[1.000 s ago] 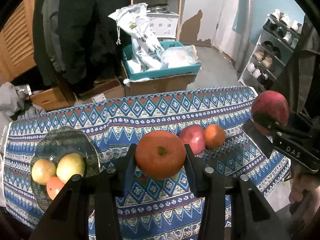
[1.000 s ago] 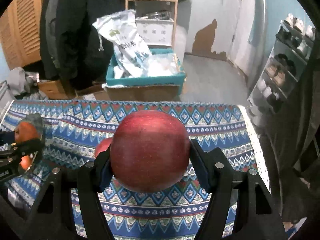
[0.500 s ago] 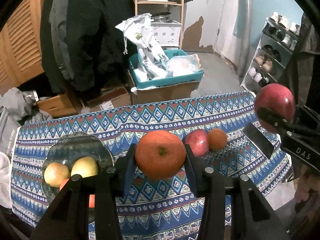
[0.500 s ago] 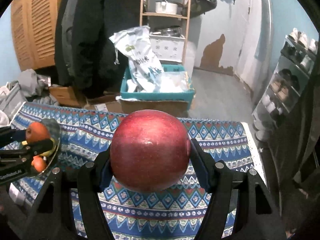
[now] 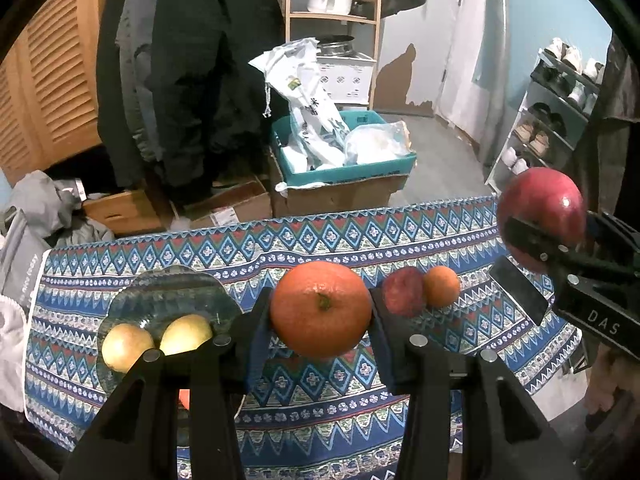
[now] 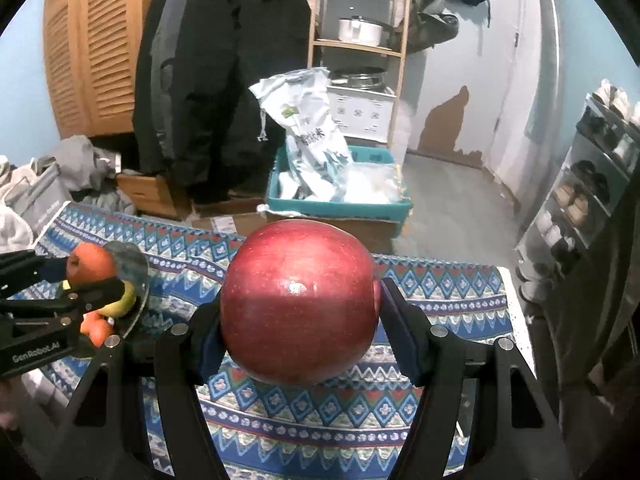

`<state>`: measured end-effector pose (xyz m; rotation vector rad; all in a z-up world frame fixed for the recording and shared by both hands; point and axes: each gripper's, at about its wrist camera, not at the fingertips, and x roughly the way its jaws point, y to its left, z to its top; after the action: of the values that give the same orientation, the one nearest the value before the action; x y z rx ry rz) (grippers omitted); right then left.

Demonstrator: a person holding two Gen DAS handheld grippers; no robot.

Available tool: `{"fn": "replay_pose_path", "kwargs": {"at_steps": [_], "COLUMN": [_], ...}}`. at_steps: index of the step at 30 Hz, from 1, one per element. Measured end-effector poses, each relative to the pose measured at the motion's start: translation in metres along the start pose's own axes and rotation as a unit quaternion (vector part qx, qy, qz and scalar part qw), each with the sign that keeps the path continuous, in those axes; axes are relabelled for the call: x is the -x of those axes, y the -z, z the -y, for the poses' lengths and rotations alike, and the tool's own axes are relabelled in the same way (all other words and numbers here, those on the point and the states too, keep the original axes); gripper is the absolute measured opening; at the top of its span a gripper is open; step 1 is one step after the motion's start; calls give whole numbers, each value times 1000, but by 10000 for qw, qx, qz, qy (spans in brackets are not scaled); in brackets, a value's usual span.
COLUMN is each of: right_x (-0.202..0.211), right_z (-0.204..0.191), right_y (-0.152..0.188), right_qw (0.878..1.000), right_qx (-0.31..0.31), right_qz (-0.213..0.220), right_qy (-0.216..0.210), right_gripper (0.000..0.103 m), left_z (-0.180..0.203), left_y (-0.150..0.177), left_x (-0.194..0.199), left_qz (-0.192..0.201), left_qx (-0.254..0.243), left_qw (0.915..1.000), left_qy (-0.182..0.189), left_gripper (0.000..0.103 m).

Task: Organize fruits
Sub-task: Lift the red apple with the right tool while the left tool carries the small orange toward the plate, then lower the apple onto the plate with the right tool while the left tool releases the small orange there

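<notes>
My left gripper (image 5: 320,316) is shut on a large orange (image 5: 320,309) and holds it above the patterned tablecloth (image 5: 320,240). My right gripper (image 6: 298,312) is shut on a big red apple (image 6: 298,308), also above the cloth; it shows at the right of the left wrist view (image 5: 540,216). A glass plate (image 5: 176,292) at the left holds two yellow-green fruits (image 5: 126,346) and a small orange fruit (image 5: 184,398), partly hidden by my fingers. A red apple (image 5: 402,292) and a small orange (image 5: 441,286) lie on the cloth right of centre.
Behind the table stand a teal crate with white bags (image 5: 344,148) on a cardboard box, dark coats (image 5: 192,80), a wooden shelf with pots (image 5: 332,0) and a shoe rack (image 5: 552,120) at the right. Grey bags (image 5: 32,232) lie at the left.
Both grippers have risen and drawn back from the table with their fruits still held. The table looks lower and farther in both views.
</notes>
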<state>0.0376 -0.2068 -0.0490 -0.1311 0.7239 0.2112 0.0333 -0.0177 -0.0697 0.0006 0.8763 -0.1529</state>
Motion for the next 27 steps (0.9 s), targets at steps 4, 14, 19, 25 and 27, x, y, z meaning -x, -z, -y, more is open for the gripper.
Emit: {"fn": "replay_pose_path", "kwargs": {"at_steps": [4, 14, 19, 25, 27], "right_x": [-3, -15, -24, -37, -41], "right_z": [-10, -41, -62, -86, -95], "right_y": [-4, -15, -22, -27, -29], "right_qw": [10000, 9992, 9984, 9968, 9962], "right_qx": [30, 109, 209, 333, 382], "right_qz": [-24, -87, -136, -246, -281], "right_qy": [-82, -366, -511, -678, -727], "right_gripper": [68, 68, 68, 68, 68], "left_z": [-10, -48, -74, -104, -114], "left_y": [1, 9, 14, 21, 24], "left_x": [1, 0, 1, 1, 0], "left_qz": [4, -24, -44, -66, -92], "left_qx": [89, 392, 618, 873, 958], "left_qw": [10000, 9991, 9977, 9954, 9944], "left_qy": [-35, -165, -272, -395, -431], "left_gripper": [46, 46, 46, 46, 46]}}
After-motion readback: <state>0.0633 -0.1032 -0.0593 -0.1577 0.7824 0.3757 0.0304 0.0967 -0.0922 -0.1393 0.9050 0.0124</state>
